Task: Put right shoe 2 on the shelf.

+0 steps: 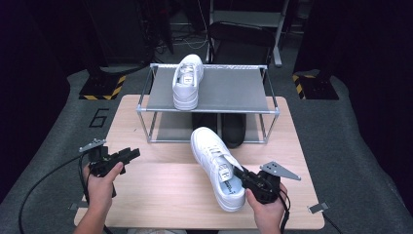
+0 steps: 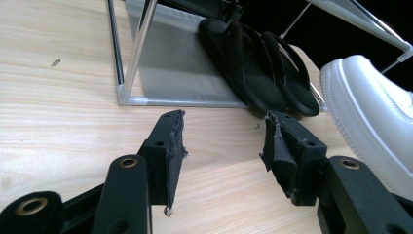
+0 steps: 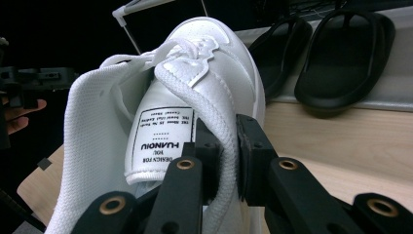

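A white sneaker point(image 1: 214, 163) is in the middle of the wooden table point(image 1: 160, 195), toe toward the rack, and it looks slightly raised at the heel. My right gripper point(image 1: 238, 173) is shut on it; in the right gripper view the jaws pinch the padded side of the collar point(image 3: 229, 146) beside the labelled tongue point(image 3: 163, 139). My left gripper point(image 1: 131, 155) is at the table's left with its jaws open and nothing between them point(image 2: 224, 141). The sneaker's toe point(image 2: 370, 107) lies to its right. A matching white sneaker point(image 1: 187, 80) sits on the rack's top shelf.
A two-tier metal rack point(image 1: 234, 90) stands at the back of the table. A pair of black sandals point(image 1: 233, 129) rests on its lower shelf point(image 2: 258, 63) point(image 3: 341, 53). A chair and dark equipment stand beyond the table. Cables trail from both grippers.
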`<state>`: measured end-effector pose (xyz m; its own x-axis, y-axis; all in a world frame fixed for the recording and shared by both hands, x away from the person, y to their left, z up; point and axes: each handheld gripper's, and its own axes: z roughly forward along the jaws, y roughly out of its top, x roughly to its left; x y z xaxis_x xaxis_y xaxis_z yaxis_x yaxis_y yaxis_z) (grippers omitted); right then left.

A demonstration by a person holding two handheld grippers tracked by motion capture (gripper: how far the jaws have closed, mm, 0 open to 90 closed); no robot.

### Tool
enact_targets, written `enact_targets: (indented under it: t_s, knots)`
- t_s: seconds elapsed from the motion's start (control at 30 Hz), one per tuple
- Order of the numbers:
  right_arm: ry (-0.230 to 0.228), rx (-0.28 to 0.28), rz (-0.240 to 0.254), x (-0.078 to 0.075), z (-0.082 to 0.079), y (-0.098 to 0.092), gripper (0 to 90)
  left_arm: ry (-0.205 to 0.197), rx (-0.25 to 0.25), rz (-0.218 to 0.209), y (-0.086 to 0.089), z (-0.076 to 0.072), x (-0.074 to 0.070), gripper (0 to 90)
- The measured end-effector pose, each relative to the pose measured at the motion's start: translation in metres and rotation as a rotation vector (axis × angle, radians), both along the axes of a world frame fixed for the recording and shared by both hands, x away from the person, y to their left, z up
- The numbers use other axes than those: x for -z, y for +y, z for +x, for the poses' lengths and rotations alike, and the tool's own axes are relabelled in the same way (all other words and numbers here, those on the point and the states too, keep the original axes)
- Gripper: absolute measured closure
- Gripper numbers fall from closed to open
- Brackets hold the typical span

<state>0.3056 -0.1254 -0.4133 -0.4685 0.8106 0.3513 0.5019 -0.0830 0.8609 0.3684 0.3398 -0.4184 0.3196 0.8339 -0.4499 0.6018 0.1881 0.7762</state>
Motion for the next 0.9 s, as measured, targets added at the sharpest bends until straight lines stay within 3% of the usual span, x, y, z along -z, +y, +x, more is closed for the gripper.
enact_targets:
  t_s: [0.47, 0.9]
  knots:
    - [-0.03, 0.001, -0.01, -0.029, -0.004, -0.015, 80.8, 0.009, 0.001, -0.009, -0.002, 0.0, 0.0, 49.1]
    - [-0.037, -0.001, -0.002, -0.038, -0.005, -0.019, 80.8, 0.001, -0.004, 0.002, 0.002, 0.0, 0.001, 48.8]
